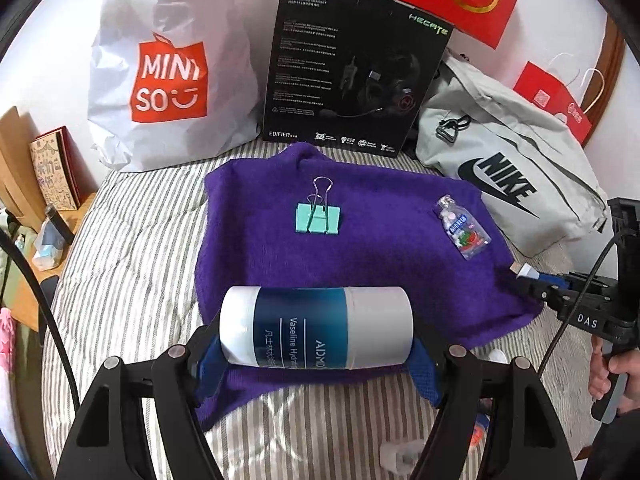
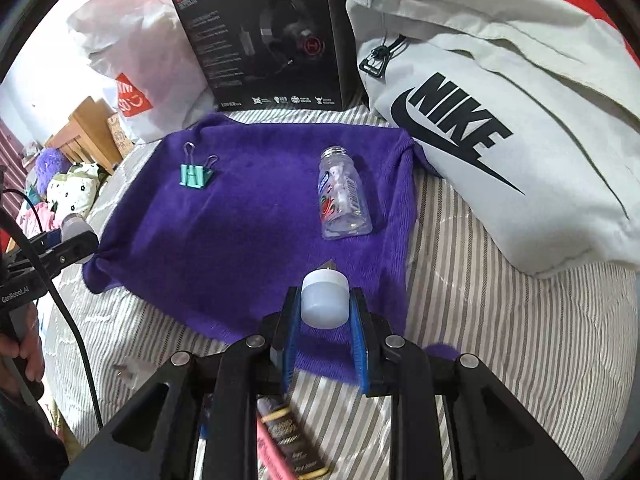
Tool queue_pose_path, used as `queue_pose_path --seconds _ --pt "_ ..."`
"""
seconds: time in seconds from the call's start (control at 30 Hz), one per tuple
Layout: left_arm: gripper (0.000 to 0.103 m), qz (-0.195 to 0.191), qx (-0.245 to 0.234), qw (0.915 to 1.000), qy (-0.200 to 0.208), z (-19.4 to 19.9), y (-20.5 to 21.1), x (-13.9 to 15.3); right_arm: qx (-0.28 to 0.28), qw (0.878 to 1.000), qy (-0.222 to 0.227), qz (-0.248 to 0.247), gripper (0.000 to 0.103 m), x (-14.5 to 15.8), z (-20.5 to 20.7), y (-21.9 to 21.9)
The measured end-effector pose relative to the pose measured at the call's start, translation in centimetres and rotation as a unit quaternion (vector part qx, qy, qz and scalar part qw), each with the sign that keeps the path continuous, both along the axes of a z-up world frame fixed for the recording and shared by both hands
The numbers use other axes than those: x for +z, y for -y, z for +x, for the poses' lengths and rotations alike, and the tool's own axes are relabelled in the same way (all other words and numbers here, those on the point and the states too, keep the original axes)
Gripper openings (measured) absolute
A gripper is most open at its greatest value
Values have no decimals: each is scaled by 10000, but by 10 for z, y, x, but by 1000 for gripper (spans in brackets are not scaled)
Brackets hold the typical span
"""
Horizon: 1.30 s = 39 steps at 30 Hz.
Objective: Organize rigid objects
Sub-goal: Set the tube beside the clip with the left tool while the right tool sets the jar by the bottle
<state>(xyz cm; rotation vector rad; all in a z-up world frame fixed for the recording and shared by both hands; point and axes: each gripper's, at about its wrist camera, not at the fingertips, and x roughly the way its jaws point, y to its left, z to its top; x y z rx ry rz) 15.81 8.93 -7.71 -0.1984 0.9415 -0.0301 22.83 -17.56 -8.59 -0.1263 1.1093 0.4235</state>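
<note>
- Vaseline tube (image 1: 316,330): lies crosswise in the left gripper (image 1: 316,364), whose jaws are spread wide and pinching it end to end, cap at one pad and base at the other. It hangs over the 6 o'clock edge of the purple towel (image 1: 360,240). It looks a stiff, smooth cylinder, likely moderate in weight; gripped lengthwise it could pivot or slip, so a hold across the belly seems safer.
- Binder clip (image 1: 318,216): rests on the towel toward 12 o'clock from the tube, well apart. Light, hard metal; the flat body is the sure place to pinch, not the thin wire loops.
- Small clear bottle (image 1: 462,227): lies on its side at 2 o'clock on the towel. Probably light, slick plastic, apt to roll; take it across the middle.
- White cap (image 2: 323,298): pinched between the nearly closed jaws of the right gripper (image 2: 323,308), over the towel's near edge on the bed (image 2: 500,320). It looks light and smooth.
</note>
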Motion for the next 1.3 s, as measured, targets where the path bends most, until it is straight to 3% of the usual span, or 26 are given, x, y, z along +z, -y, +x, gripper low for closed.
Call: queue_pose_path --seconds 0.4,1.03,1.3 --pt "74 -56 96 9998 -167 55 -7 -26 236 9994 -137 -200 23 -28 32 -12" --pt "74 792 -240 9949 -583 96 18 -64 455 9974 -27 -563 23 -49 41 -26" --pt "76 825 -277 9944 -594 99 18 -60 534 9968 44 -589 25 -48 40 -26"
